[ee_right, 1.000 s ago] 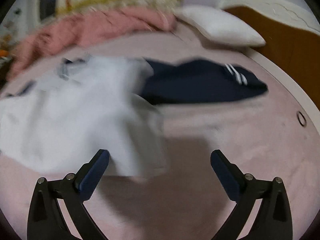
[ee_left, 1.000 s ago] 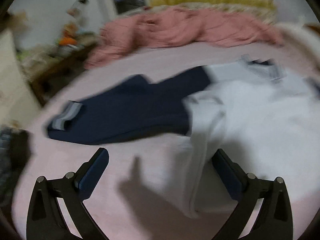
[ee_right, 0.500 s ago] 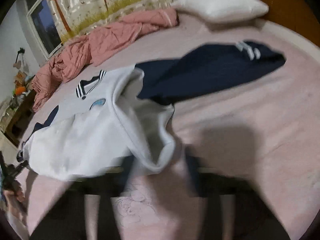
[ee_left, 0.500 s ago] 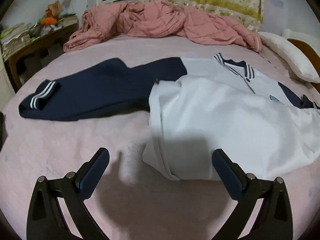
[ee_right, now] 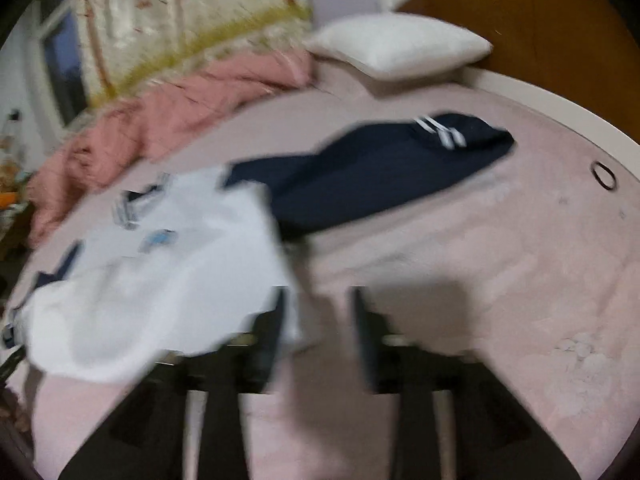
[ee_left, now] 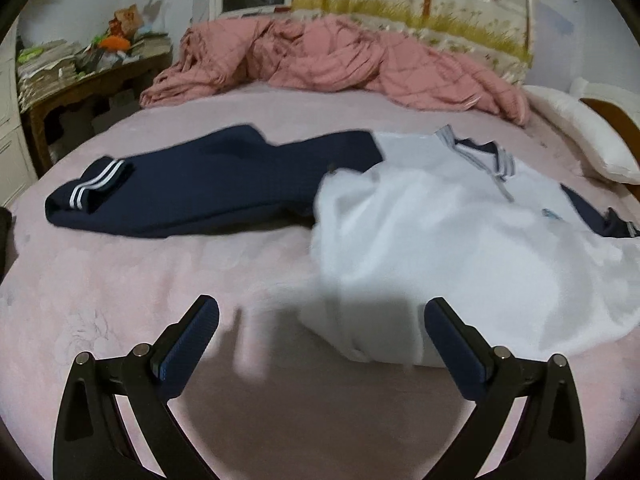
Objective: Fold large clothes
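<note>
1. The left gripper (ee_left: 322,322) stands wide open above the pink bedsheet (ee_left: 120,288); nothing sits between its blue-padded fingers (ee_left: 188,340), and only the gripper's shadow falls on the sheet there.
2. The right gripper (ee_right: 318,320) shows blurred in its own view; its jaws are opening, with a clear gap between the dark fingers (ee_right: 366,332). The white hem hangs just at the left finger, and whether it touches that finger I cannot tell; no pad presses on cloth.
3. The garment (ee_left: 460,256), a white top with navy sleeves and a striped collar, lies on the bed just ahead of both grippers. Its lower white part is folded up over the body, leaving a rounded fold edge nearest the left gripper's right finger.
4. One navy sleeve (ee_left: 208,196) stretches out flat to the left in the left view, with two white stripes at the cuff; the other navy sleeve (ee_right: 380,168) stretches to the right in the right view, striped cuff far out.
5. Beyond the garment lies a crumpled pink quilt (ee_left: 332,60), with a white pillow (ee_right: 400,46) by the wooden headboard (ee_right: 560,36).
6. A small dark ring (ee_right: 604,175) lies on the sheet near the bed's edge, well apart from the sleeve.
</note>
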